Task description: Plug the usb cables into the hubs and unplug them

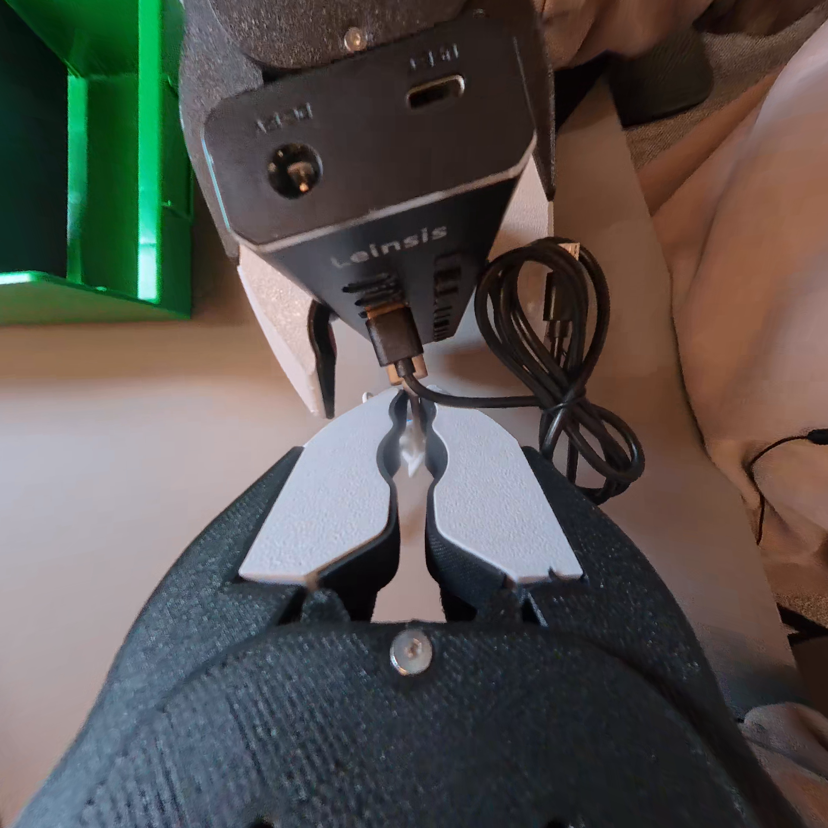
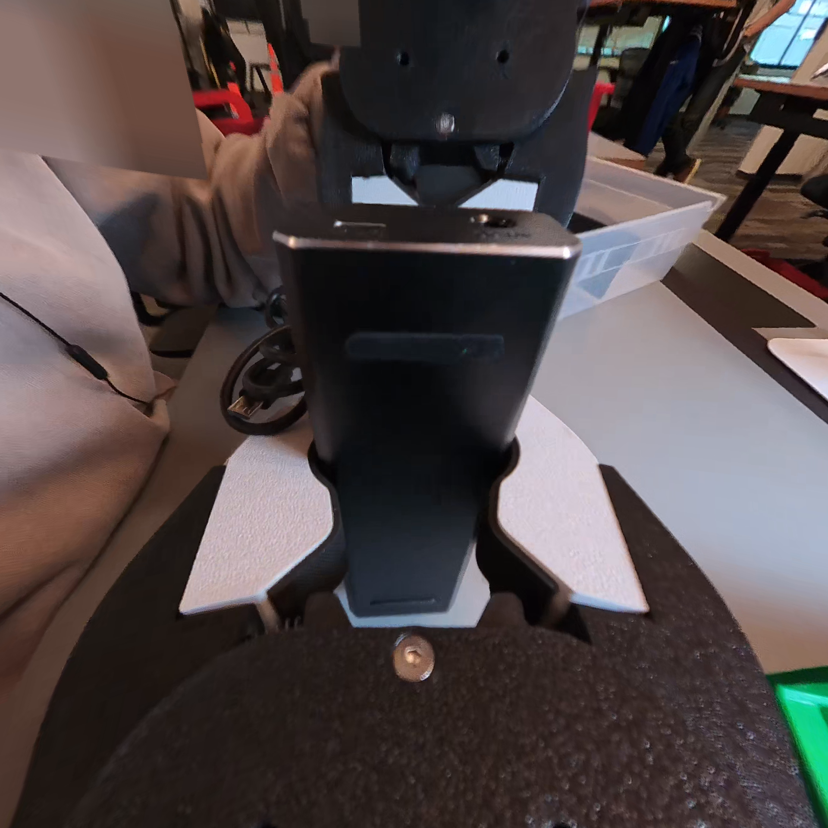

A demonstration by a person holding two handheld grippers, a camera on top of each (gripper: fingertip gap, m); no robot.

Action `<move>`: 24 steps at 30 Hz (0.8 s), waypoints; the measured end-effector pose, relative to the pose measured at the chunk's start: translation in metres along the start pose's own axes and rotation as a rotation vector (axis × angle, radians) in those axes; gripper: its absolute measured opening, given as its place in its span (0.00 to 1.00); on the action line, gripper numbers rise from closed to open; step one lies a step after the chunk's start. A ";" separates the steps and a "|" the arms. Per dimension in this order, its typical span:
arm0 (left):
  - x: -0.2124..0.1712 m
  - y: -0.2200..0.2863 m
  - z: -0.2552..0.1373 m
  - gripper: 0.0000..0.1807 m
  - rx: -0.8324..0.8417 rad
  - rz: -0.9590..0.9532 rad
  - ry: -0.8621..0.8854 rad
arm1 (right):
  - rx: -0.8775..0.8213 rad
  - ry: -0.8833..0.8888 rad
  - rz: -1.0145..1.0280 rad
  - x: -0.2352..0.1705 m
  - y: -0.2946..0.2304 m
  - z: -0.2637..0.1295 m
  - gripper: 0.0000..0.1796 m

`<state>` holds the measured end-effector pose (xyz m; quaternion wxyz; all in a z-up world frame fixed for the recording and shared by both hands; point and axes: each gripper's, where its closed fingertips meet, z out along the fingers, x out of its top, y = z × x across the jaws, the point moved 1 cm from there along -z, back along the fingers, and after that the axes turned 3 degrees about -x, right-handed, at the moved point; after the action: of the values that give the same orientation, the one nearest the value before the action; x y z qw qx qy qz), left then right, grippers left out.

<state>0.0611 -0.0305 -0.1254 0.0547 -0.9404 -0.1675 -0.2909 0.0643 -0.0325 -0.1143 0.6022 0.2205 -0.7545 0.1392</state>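
Note:
My right gripper (image 2: 414, 452) is shut on a black USB hub (image 2: 425, 313), with its white fingers (image 2: 269, 515) on the hub's two sides. In the left wrist view the hub (image 1: 372, 148) points its port face towards me. A black USB plug (image 1: 394, 336) sits in one of its ports. My left gripper (image 1: 413, 403) is shut on the thin black cable just behind the plug. The rest of the cable lies in a tied coil (image 1: 560, 358) on the table, with its small far plug (image 2: 244, 405) free.
A green box (image 1: 89, 157) stands left of the hub and also shows in the right wrist view (image 2: 802, 717). A clear plastic bin (image 2: 649, 233) sits at the table's far edge. A person's light sleeve (image 2: 67, 358) is close on the left. The grey table (image 2: 672, 403) extends right.

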 end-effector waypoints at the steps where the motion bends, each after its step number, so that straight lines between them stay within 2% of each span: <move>1: 0.003 0.000 0.000 0.03 -0.012 -0.004 0.027 | 0.012 0.034 0.021 0.004 -0.001 -0.003 0.40; 4: 0.010 -0.001 0.002 0.03 -0.028 0.013 0.095 | 0.038 0.093 0.064 0.010 0.000 -0.008 0.41; 7: 0.029 -0.005 -0.004 0.03 -0.056 -0.022 0.265 | 0.087 0.270 0.177 0.029 0.004 -0.024 0.40; 10: 0.044 -0.009 -0.015 0.03 -0.051 -0.040 0.385 | 0.090 0.369 0.204 0.043 0.009 -0.038 0.40; 18: 0.052 -0.012 -0.017 0.03 -0.014 -0.050 0.425 | 0.113 0.481 0.251 0.052 0.011 -0.049 0.40; 24: 0.051 -0.011 -0.012 0.03 0.007 -0.027 0.388 | 0.109 0.474 0.232 0.052 0.010 -0.047 0.40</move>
<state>0.0898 -0.0081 -0.0865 0.0851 -0.8642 -0.1674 -0.4669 0.0902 -0.0105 -0.0518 0.7294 0.1257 -0.6041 0.2954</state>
